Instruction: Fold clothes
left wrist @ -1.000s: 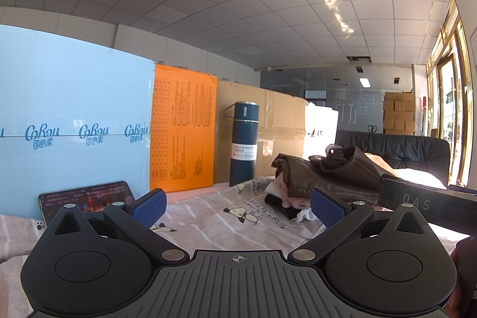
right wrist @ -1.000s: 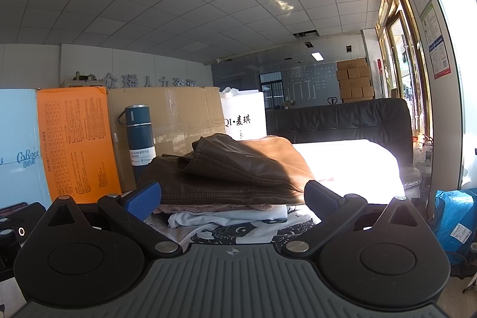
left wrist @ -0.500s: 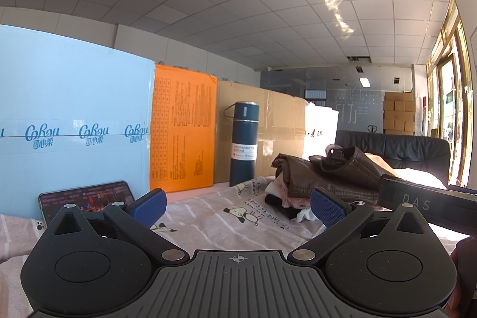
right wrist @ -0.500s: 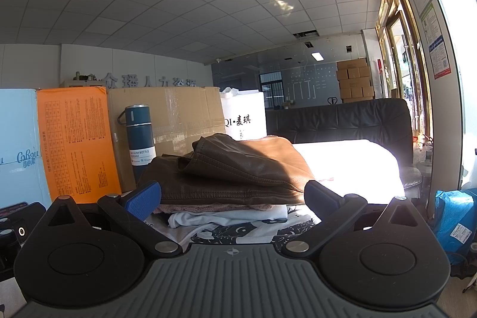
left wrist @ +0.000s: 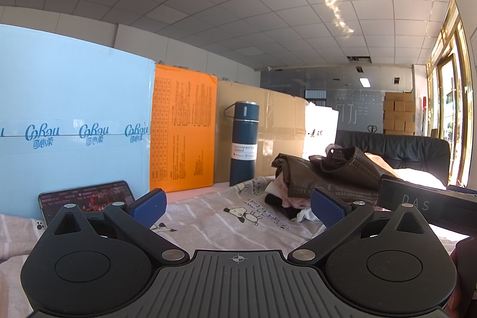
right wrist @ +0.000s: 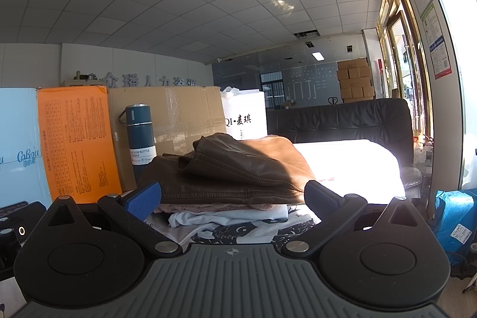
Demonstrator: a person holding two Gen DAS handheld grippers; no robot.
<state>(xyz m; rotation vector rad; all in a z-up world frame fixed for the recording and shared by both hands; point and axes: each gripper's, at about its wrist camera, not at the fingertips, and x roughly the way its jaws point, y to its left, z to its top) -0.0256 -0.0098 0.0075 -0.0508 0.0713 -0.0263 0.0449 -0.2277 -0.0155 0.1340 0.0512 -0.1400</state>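
Note:
A pile of folded clothes with a brown leather jacket (right wrist: 238, 169) on top lies on the table; white (right wrist: 226, 218) and pink garments lie under it. The pile shows in the left wrist view (left wrist: 331, 175) to the right. A striped cloth with cartoon dogs (left wrist: 226, 213) is spread on the table. My left gripper (left wrist: 237, 206) is open and empty, low over the striped cloth. My right gripper (right wrist: 232, 197) is open and empty, just in front of the pile. The right gripper's body (left wrist: 429, 206) shows at the right edge of the left wrist view.
A dark blue vacuum bottle (left wrist: 244, 143) stands behind the cloth, also in the right wrist view (right wrist: 140, 143). Light blue (left wrist: 74, 121), orange (left wrist: 183, 127) and brown cartons (right wrist: 182, 115) wall the back. A phone (left wrist: 86, 195) leans at the left. A black sofa (right wrist: 342, 121) stands beyond.

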